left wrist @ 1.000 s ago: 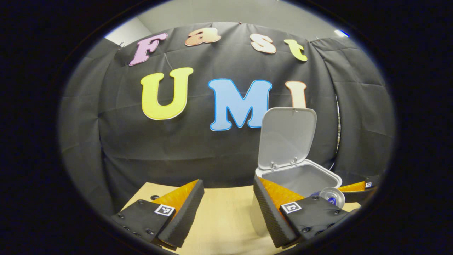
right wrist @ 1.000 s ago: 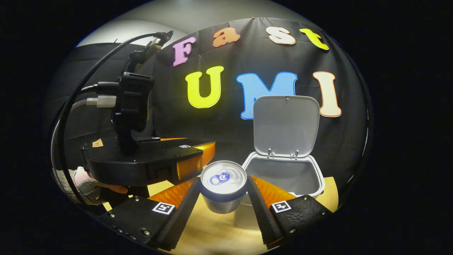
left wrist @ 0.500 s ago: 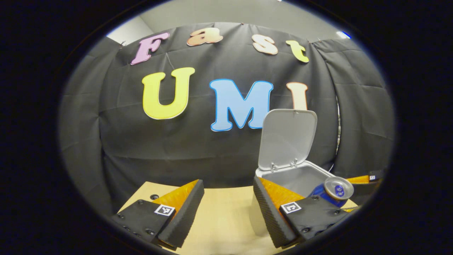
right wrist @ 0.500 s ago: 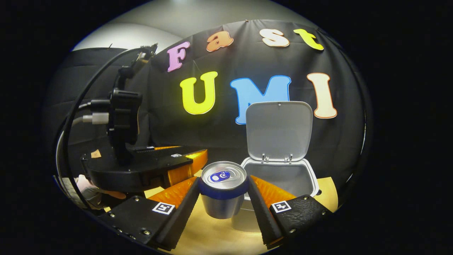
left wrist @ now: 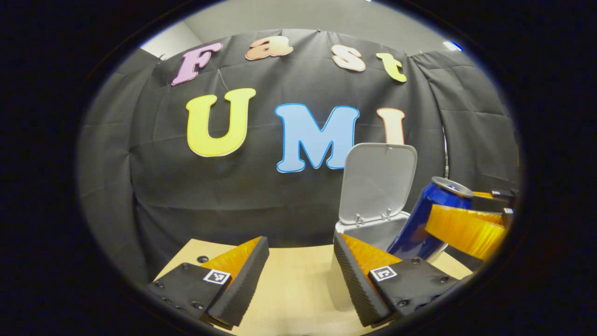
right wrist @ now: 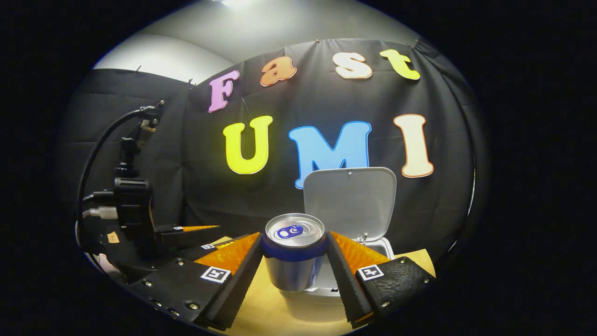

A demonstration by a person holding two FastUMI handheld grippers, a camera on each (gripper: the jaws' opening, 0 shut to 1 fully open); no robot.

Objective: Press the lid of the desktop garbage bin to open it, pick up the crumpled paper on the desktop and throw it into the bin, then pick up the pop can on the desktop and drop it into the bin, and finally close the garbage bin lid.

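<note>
Right gripper view, left to right: the left gripper (right wrist: 205,231) stands off with fingers spread and nothing between them, the right gripper (right wrist: 294,261) is clamped on the pop can (right wrist: 294,254), and the bin (right wrist: 368,247) waits just behind, its lid (right wrist: 350,198) upright. Judgement: carry the can squarely above the opening, clear of the lid, before letting go. Compared with a second ago, the can is raised higher and the bin sits lower.

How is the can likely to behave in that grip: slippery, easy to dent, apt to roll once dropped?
The can looks smooth and glossy, so it may slip, though the right gripper clamps both its sides. Thin metal walls probably dent under a hard squeeze. Being round, it would likely roll or tumble once it lands in the bin.
</note>
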